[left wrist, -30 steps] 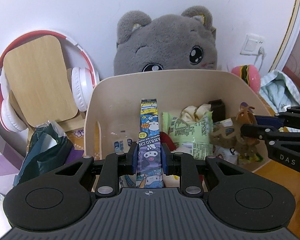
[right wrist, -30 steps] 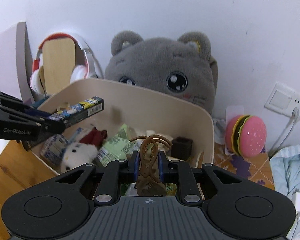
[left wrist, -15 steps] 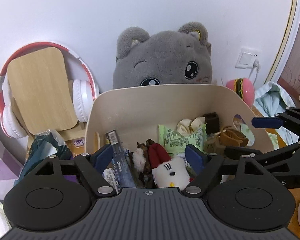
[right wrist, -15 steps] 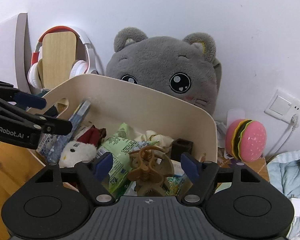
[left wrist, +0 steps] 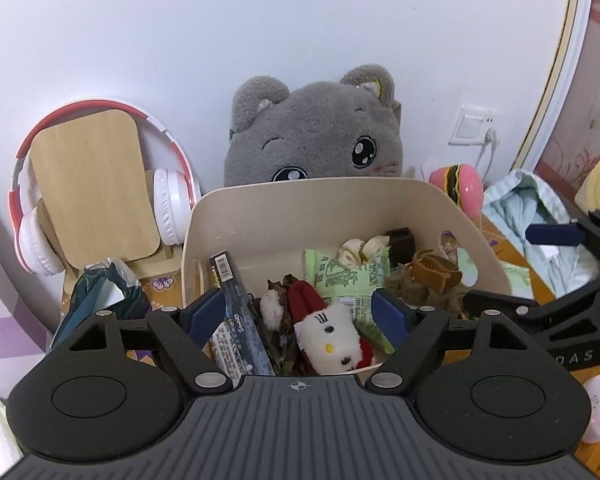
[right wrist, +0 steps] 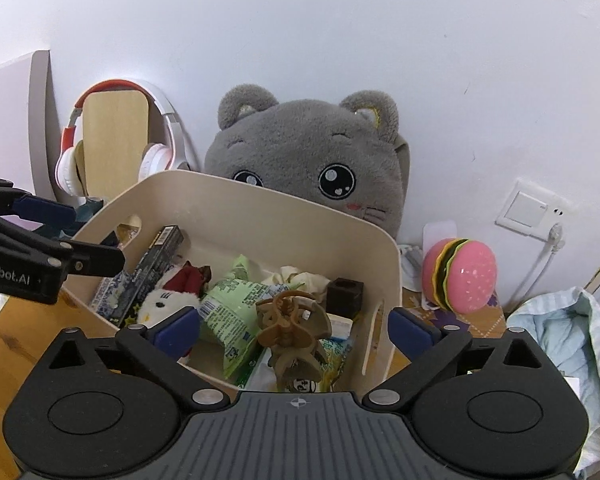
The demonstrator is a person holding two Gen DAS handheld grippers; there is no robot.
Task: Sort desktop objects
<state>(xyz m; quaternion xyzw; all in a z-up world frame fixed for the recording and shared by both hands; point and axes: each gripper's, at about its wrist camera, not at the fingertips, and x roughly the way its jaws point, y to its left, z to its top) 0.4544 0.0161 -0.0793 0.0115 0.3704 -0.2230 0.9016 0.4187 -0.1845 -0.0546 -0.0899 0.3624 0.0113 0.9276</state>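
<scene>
1. Sorting is being done into one cream bin (left wrist: 324, 208), which is set on the wooden surface (right wrist: 4, 336) against the wall, in front of a grey plush cat (left wrist: 316, 132).
2. The left tongs (left wrist: 300, 314) are spread wide over the bin's near edge with nothing between the pads; their jaws have just been opening, and the dark cartoon-printed box (left wrist: 236, 312) is left leaning on its long edge against the bin's left wall.
3. The right tongs (right wrist: 296, 330) are likewise wide and empty, their jaws having just been opening; the brown hair claw (right wrist: 288, 320) is seen lying on the green snack packets (right wrist: 236, 304) near the bin's right wall.
4. Inside the bin are counted: one long box, one brown claw, one white kitty plush (left wrist: 328, 336) with a red bow, one small black cube (right wrist: 346, 292), one crumpled cream-coloured item (left wrist: 360, 248), and what seem to be two or three green packets, the overlap making that count uncertain.
5. Outside the bin are counted: one pair of red-and-white headphones (left wrist: 168, 204), hung on a wooden stand, and one pink burger toy (right wrist: 460, 276).
</scene>
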